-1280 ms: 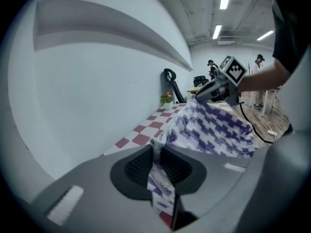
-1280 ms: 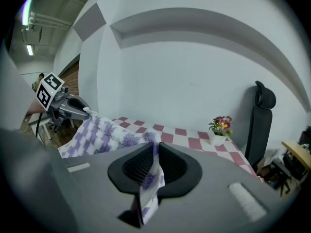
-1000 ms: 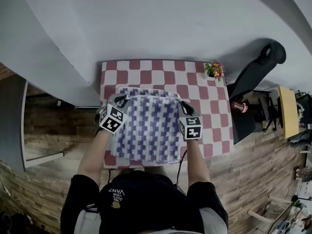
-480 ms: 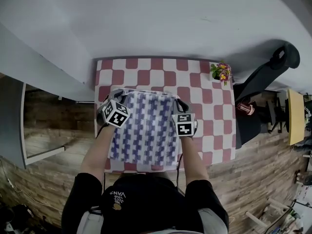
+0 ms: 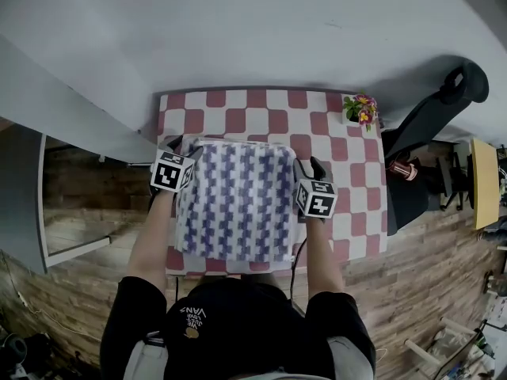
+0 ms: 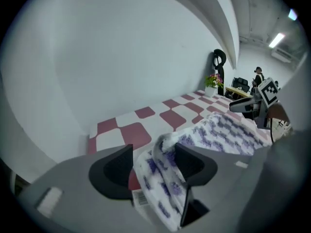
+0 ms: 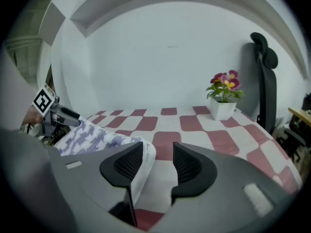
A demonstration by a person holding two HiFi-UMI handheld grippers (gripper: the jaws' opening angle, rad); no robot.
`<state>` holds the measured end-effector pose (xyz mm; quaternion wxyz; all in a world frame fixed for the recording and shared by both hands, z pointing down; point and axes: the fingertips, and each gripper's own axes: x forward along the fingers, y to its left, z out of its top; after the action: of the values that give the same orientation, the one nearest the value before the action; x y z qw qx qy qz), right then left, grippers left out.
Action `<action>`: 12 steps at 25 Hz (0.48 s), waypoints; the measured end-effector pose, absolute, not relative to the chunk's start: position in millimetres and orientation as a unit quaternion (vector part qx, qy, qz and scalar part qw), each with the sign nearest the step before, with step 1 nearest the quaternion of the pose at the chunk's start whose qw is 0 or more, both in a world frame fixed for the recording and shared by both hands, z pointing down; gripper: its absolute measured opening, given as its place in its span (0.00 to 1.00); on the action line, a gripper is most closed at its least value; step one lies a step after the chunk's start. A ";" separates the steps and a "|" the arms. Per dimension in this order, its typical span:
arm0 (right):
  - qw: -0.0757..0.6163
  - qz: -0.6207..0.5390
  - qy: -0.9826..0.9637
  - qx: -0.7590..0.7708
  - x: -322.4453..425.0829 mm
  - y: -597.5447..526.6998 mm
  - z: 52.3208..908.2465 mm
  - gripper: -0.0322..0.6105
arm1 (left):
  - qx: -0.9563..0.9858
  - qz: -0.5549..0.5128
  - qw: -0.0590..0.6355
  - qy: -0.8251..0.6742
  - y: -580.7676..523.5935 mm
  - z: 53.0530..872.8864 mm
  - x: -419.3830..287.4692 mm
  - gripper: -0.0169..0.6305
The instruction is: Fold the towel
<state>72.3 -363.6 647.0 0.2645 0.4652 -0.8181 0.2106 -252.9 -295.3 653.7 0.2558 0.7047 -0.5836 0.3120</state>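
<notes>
A white towel with purple-blue checks (image 5: 236,199) lies folded flat on the red-and-white checked table (image 5: 261,119). My left gripper (image 5: 175,146) is at the towel's far left corner and my right gripper (image 5: 306,168) at its far right corner. Both pairs of jaws have just been opening. In the left gripper view the left gripper (image 6: 153,154) stands open, with the towel's corner (image 6: 167,178) slack between the jaws and leaning on the right one. In the right gripper view the right gripper (image 7: 156,154) is open too, and the towel's edge (image 7: 145,155) rests against the left jaw.
A small potted flower (image 5: 360,111) stands at the table's far right corner. A black chair (image 5: 432,113) and a wooden side table (image 5: 481,180) are to the right, beyond the table's edge. A white wall runs along the far side.
Both grippers have come down and moved outward to the towel's far corners. The lifted layer now lies flat on the rest of the towel. Both pairs of jaws have opened.
</notes>
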 end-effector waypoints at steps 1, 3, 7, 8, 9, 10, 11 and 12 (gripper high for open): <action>0.255 0.221 -0.816 0.470 80.9 -358.8 641.4 0.34 | 0.709 0.306 0.253 -0.583 -289.2 648.1 -255.2 0.41; 0.244 0.238 -0.810 0.477 97.2 -343.8 634.4 0.34 | 0.717 0.310 0.240 -0.576 -277.9 644.0 -256.6 0.41; 0.240 0.247 -0.800 0.492 119.6 -302.5 627.3 0.34 | 0.719 0.312 0.241 -0.572 -265.1 645.4 -260.0 0.41; 0.236 0.255 -0.798 0.492 121.2 -289.8 627.0 0.34 | 0.721 0.303 0.240 -0.575 -260.3 640.8 -259.9 0.41; 0.233 0.265 -0.797 0.490 121.6 -275.8 627.7 0.34 | 0.725 0.293 0.236 -0.577 -253.1 635.0 -259.2 0.41; 0.231 0.276 -0.797 0.485 121.4 -260.8 629.4 0.34 | 0.730 0.283 0.233 -0.577 -243.0 629.7 -257.4 0.41; 0.230 0.286 -0.797 0.479 121.5 -245.6 632.0 0.34 | 0.736 0.271 0.233 -0.575 -230.0 626.3 -254.7 0.41; 0.231 0.296 -0.797 0.474 122.4 -230.5 635.3 0.34 | 0.741 0.261 0.238 -0.572 -214.5 625.2 -251.5 0.41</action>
<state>122.4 -230.5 635.3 0.2307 0.4741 -0.7966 0.2956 -251.5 -214.5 625.2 0.2376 0.7409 -0.5716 0.2605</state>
